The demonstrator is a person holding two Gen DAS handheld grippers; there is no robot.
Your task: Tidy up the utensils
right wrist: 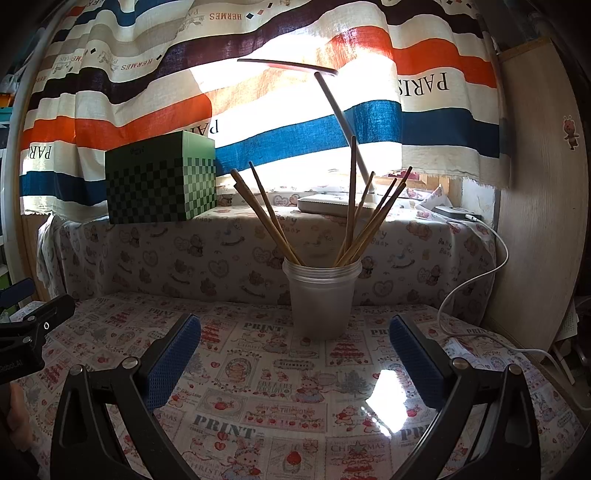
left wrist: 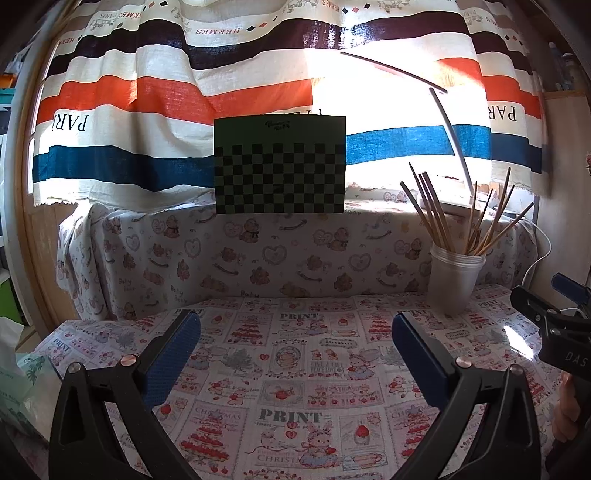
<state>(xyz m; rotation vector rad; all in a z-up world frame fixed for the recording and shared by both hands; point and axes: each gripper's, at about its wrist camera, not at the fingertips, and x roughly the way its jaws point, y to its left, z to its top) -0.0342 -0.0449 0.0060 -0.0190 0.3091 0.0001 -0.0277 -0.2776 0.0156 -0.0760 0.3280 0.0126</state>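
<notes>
Standing at the table's (right wrist: 258, 387) back edge, the translucent cup (right wrist: 320, 299) holds all chopsticks (right wrist: 354, 221), splayed. Right gripper (right wrist: 294, 350) faces it; left gripper (left wrist: 295, 350) is well aside. Both are spread wide, empty. Risk: a nudge tips the light cup, scattering sticks.

A home: cartoon tablecloth (right wrist: 280, 387), striped curtain (right wrist: 424, 122), desk lamp (right wrist: 332, 96).

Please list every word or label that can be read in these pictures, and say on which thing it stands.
"PRINT": tablecloth.
"CHRISTMAS": tablecloth.
"HERMES", mirrored: striped curtain.
"PARIS", mirrored: striped curtain.
"DAS": right gripper body, cut off.
Logo on the green checkered box: too small to read.
Smaller tablecloth print: mostly blurred.
</notes>
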